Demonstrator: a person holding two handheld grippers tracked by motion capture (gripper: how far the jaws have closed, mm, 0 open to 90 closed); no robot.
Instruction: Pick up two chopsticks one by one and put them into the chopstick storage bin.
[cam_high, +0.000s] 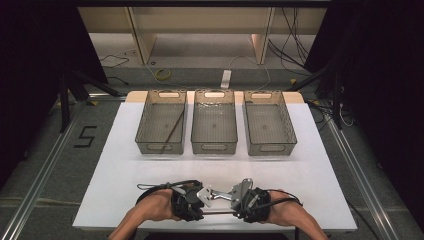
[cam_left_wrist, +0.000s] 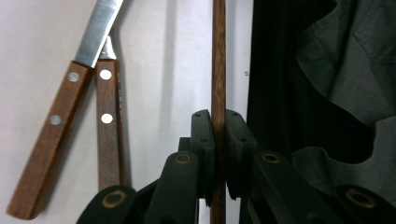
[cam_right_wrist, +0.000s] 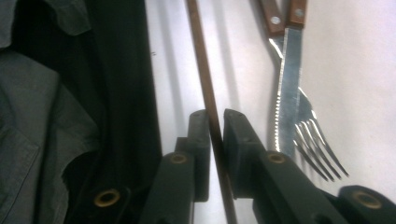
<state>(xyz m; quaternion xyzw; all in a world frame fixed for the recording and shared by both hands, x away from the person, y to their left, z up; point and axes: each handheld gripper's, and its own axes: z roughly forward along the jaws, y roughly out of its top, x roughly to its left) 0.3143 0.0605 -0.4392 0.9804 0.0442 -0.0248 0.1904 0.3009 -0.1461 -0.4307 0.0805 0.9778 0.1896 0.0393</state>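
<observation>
Thing in hand: a thin dark-brown wooden stick (cam_left_wrist: 218, 56), straight and round like a single chopstick, held at the near edge of the white table (cam_high: 125, 165) in front of the person.
Long axis: it runs side to side along that near edge, from one gripper to the other.
Left gripper (cam_left_wrist: 218, 140): jaws narrow, pinched on one end of the stick, which passes straight up between them.
Right gripper (cam_right_wrist: 214, 135): jaws narrow around the other end; the stick sits in the gap and appears gripped.
Nearer hand: neither, each has an end.
Beside it: a wooden-handled knife with a serrated steel blade (cam_right_wrist: 288, 88) and a wooden-handled steel fork (cam_right_wrist: 317, 149) lie together on the table, just beyond the stick.
Far side: three grey perforated plastic bins (cam_high: 213, 127) in a row, well apart from the grippers; the left bin holds a similar thin stick (cam_high: 174, 127).
Likely move: my guess is a carry forward to that left bin.
</observation>
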